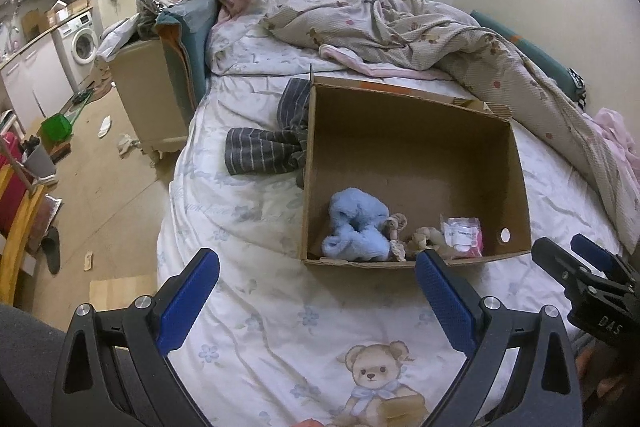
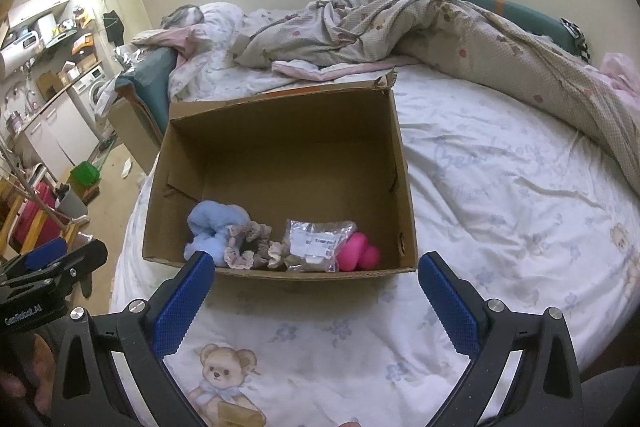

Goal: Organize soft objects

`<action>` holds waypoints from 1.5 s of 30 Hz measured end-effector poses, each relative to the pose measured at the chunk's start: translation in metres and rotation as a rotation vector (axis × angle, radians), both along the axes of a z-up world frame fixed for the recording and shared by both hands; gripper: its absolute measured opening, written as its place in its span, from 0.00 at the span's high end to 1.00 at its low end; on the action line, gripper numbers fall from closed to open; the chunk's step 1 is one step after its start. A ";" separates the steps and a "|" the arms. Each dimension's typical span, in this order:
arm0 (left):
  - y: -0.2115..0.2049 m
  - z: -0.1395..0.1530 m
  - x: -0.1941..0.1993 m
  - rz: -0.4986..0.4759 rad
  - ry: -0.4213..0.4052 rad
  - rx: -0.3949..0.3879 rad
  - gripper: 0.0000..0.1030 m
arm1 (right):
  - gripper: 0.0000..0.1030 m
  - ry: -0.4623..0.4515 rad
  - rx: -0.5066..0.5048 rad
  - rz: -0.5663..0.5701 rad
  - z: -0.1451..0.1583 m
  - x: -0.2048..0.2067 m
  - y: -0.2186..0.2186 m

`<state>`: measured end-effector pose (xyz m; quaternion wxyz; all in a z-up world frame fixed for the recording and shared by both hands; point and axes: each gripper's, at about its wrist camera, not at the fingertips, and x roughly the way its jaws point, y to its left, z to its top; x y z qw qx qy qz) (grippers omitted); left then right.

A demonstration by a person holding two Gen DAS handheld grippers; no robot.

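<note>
An open cardboard box (image 1: 516, 163) (image 2: 404, 163) sits on the bed. Along its near wall lie a fluffy light-blue item (image 1: 354, 227) (image 2: 212, 223), a frilly beige scrunchie (image 2: 250, 247) (image 1: 396, 227), a clear plastic packet (image 2: 316, 243) (image 1: 460, 233) and a pink item (image 2: 358, 253). A grey striped garment (image 1: 264, 149) lies on the bed left of the box. My left gripper (image 1: 318, 263) is open and empty, just short of the box's near edge. My right gripper (image 2: 316, 267) is open and empty at the near edge too.
The bed (image 1: 280, 327) (image 2: 500, 187) has a white teddy-print sheet. A crumpled beige quilt (image 1: 420, 31) (image 2: 400, 27) and pillows lie behind the box. The floor (image 1: 100, 187) at left holds clutter, a green tub (image 1: 56, 127) and a washing machine (image 1: 82, 45).
</note>
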<state>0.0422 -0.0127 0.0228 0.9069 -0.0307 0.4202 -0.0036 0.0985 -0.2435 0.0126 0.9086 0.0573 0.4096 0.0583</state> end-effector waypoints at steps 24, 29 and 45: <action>0.006 -0.001 -0.001 0.019 0.011 -0.019 0.05 | 0.00 0.001 -0.006 -0.005 -0.001 0.001 -0.004; 0.006 -0.001 -0.001 0.019 0.012 -0.020 0.05 | 0.00 0.000 -0.007 -0.006 -0.001 0.001 -0.003; 0.006 -0.001 -0.001 0.019 0.013 -0.019 0.05 | 0.00 0.001 -0.009 -0.005 -0.001 0.001 -0.004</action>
